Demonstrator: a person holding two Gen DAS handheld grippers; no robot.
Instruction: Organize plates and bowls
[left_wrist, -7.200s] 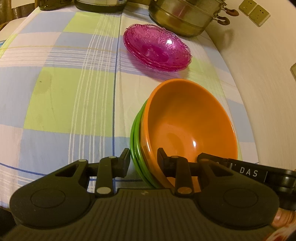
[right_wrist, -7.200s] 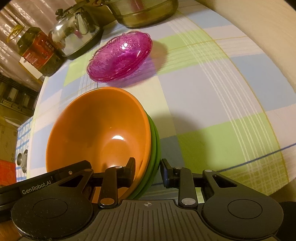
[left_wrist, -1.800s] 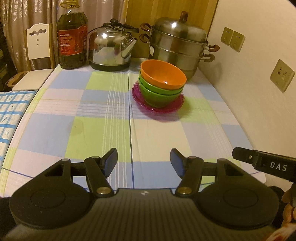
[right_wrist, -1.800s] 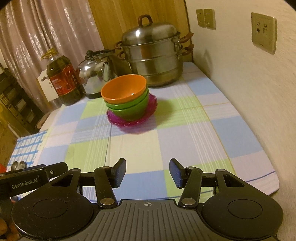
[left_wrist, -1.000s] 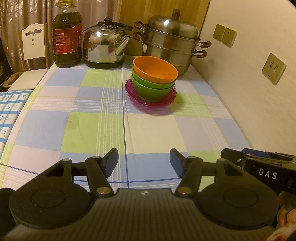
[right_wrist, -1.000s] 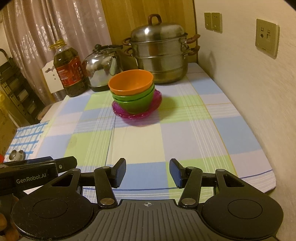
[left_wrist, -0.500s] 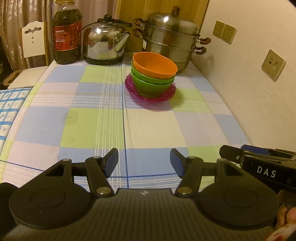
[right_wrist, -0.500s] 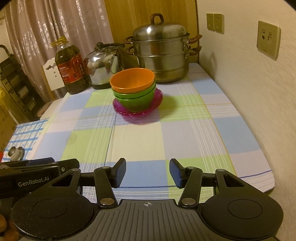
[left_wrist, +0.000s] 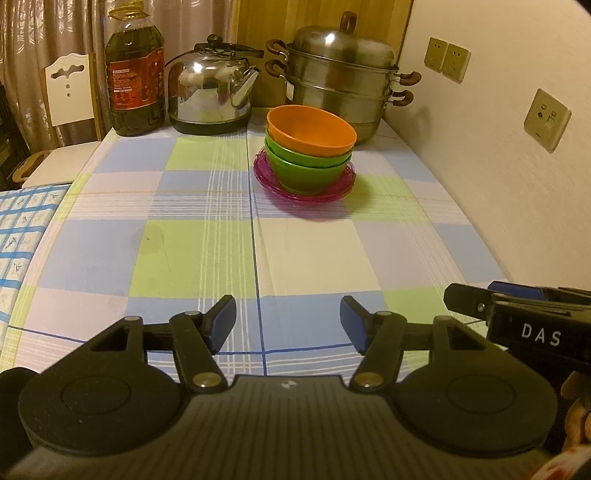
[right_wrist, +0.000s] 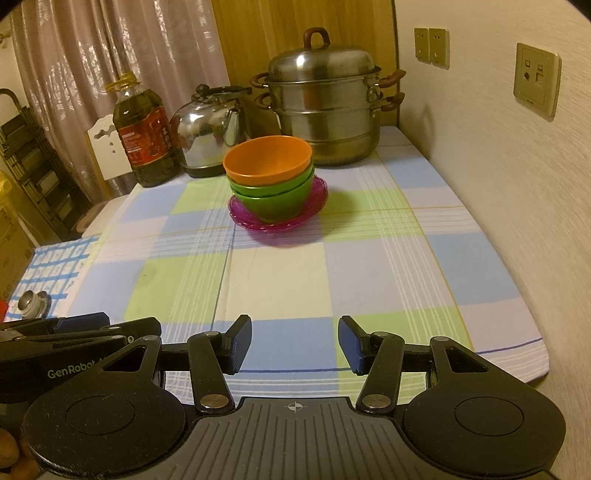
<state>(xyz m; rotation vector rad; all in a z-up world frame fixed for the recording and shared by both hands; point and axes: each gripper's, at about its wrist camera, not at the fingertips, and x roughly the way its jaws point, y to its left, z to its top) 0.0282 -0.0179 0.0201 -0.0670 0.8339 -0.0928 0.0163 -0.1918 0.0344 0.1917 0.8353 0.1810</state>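
An orange bowl (left_wrist: 312, 133) sits nested in green bowls (left_wrist: 306, 168), and the stack stands on pink glass plates (left_wrist: 266, 177) at the far middle of the checked tablecloth (left_wrist: 314, 254). The same stack shows in the right wrist view: orange bowl (right_wrist: 267, 162), green bowls (right_wrist: 271, 201), pink plates (right_wrist: 317, 203). My left gripper (left_wrist: 287, 323) is open and empty near the front table edge, far from the stack. My right gripper (right_wrist: 294, 343) is open and empty, also near the front edge.
A steel steamer pot (left_wrist: 341, 81), a kettle (left_wrist: 210, 92) and an oil bottle (left_wrist: 135, 74) stand along the back. A wall with sockets (left_wrist: 546, 120) runs along the right. A white chair (left_wrist: 70, 92) and a blue-patterned cloth (left_wrist: 22, 218) lie left.
The bowl stack, held by both grippers 7 s ago, now rests on the pink plates. Both grippers are open and have drawn back toward the front edge; little motion in the last second.
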